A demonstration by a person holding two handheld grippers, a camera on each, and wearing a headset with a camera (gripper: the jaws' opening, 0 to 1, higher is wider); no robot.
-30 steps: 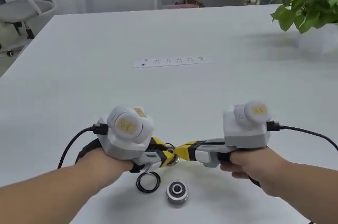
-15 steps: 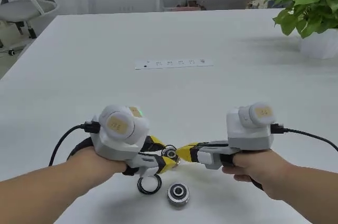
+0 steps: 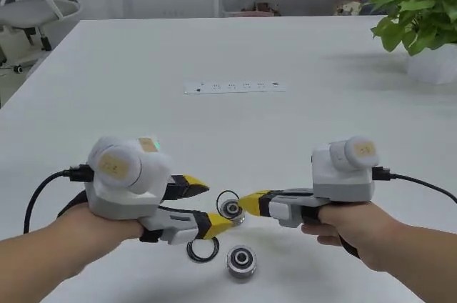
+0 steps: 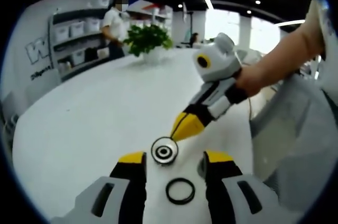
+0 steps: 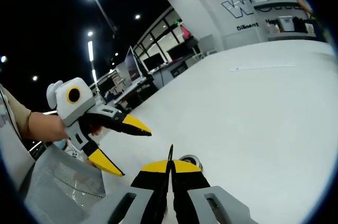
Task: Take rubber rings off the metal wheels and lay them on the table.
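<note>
Rubber ring [image 3: 227, 198] pinched by the right gripper [image 3: 244, 205], low centre of the head view

We've got the right fingers pressed together on that thin black loop, with the metal wheel [image 3: 231, 209] right at their yellow tips. The left gripper [image 3: 212, 205] has its fingers spread wide, one on either side of the wheel. Lower down on the white desk [image 3: 235, 124] lie a loose ring [image 3: 202, 249] and, just right of it, a second wheel [image 3: 241, 261].
</note>
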